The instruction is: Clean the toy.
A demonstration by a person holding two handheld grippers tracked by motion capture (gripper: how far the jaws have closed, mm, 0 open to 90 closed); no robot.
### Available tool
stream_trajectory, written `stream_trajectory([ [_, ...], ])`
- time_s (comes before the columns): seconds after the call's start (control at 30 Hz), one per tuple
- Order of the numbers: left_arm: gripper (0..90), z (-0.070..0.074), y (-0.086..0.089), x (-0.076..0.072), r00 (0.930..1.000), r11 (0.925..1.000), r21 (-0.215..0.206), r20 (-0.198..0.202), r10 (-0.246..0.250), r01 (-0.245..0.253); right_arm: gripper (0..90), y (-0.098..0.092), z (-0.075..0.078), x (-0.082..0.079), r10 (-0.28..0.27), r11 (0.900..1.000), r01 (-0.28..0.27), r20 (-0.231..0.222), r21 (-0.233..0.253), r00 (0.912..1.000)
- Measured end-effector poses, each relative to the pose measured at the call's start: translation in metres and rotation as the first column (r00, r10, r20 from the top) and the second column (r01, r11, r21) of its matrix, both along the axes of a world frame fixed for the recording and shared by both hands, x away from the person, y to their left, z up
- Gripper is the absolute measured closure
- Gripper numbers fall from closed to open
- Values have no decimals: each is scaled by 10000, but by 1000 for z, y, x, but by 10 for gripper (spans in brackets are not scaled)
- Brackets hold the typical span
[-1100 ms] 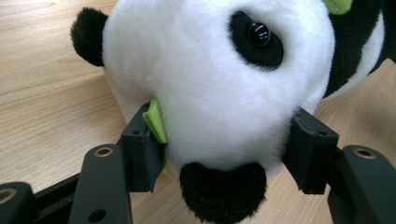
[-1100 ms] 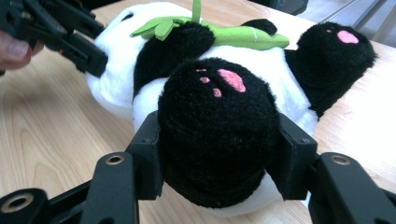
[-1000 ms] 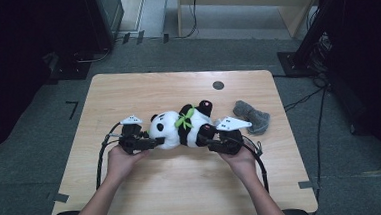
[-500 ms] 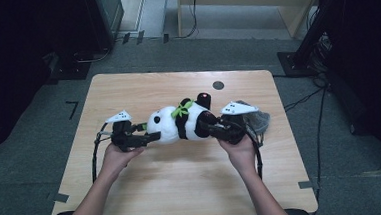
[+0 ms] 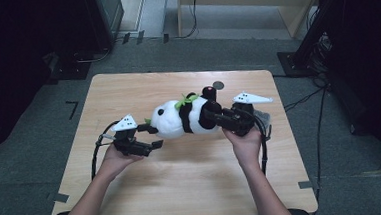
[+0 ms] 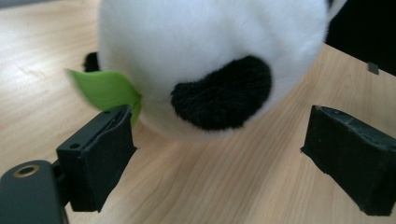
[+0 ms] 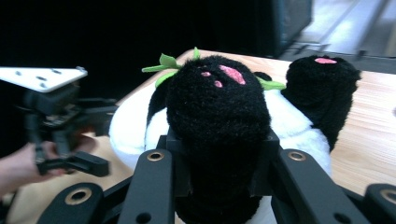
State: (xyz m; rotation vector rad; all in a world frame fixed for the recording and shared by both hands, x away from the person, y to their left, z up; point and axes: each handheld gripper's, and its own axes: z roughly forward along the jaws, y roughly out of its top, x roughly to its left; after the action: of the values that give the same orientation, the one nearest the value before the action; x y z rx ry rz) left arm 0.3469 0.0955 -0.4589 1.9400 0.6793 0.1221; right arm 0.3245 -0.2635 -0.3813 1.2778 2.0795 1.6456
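Note:
A black and white panda plush [image 5: 179, 119] lies across the middle of the wooden table [image 5: 183, 188], head to the left, with green leaves [image 5: 181, 102] at its neck. My right gripper [image 5: 214, 117] is shut on one black leg [image 7: 219, 107], whose pink paw pad faces the camera. The other leg [image 7: 322, 88] sticks up beside it. My left gripper [image 5: 150, 137] stands open just in front of the head [image 6: 210, 60]. Its jaws are spread wide to either side of the head, and one fingertip [image 6: 100, 154] sits under a green leaf [image 6: 105, 88].
A grey soft object [image 5: 265, 118] lies partly hidden behind the right gripper near the table's right edge. A small dark round disc [image 5: 218, 84] is on the table's far side. Dark equipment and cables surround the table on the floor.
The right gripper has risen and shifted right with the panda's leg, so the plush has moved right. The left gripper has dropped back toward the lower left of the head.

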Motion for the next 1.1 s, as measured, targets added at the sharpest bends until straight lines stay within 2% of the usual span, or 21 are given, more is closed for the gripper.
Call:
stream_trajectory([
  [0.07,6,1,-1,0,9990,9993,-191,313,331,-325,693,3,1,-1,244,9996,-243,-26,162,9997],
  [0.13,0,1,-1,1,9976,9988,-348,590,361,-340,693,8,0,-3,501,9985,-498,-138,210,9987],
  [0.2,0,-1,-3,2,9976,9986,-388,569,386,-364,693,10,-2,-4,624,9976,-616,-267,324,9977],
  [0.3,0,-5,-8,3,9983,9994,-130,470,335,-329,696,9,-5,-2,753,9960,-731,-404,521,9963],
  [0.33,0,-6,-11,3,9982,9994,97,493,339,-344,695,9,-6,-2,789,9957,-765,-455,520,9958],
  [0.4,121,-6,-13,1,9955,9973,428,773,556,-591,695,11,-9,-1,865,9955,-844,-520,430,9949],
  [0.43,187,-6,-12,1,9957,9974,393,718,577,-606,695,12,-11,-1,809,9966,-799,-512,221,9954],
  [0.57,357,-3,-9,2,9958,9969,368,625,673,-697,686,10,-14,1,759,9971,-753,-563,119,9955],
  [0.67,439,-1,-9,3,9968,9960,441,222,768,-777,668,9,-18,3,734,9969,-748,-598,-223,9955],
  [0.7,444,-1,-7,5,9972,9971,282,-243,708,-701,661,9,-19,3,706,9968,-727,-597,-345,9957],
  [0.73,463,-1,-7,6,9967,9976,254,-483,659,-648,654,9,-20,4,673,9962,-704,-596,-516,9959],
  [0.87,532,-1,-7,8,9962,9979,488,-736,457,-422,638,10,-24,5,653,9929,-721,-736,-949,9951],
  [0.93,543,0,-5,9,9944,9985,353,-958,450,-418,614,9,-26,5,700,9924,-775,-799,-952,9943],
  [1.03,541,2,-3,9,9915,9990,221,-1236,414,-390,549,8,-26,6,739,9916,-797,-602,-1017,9954],
  [1.1,545,3,-1,11,9888,9992,42,-1436,412,-410,485,9,-25,4,733,9914,-740,-102,-1080,9973],
])
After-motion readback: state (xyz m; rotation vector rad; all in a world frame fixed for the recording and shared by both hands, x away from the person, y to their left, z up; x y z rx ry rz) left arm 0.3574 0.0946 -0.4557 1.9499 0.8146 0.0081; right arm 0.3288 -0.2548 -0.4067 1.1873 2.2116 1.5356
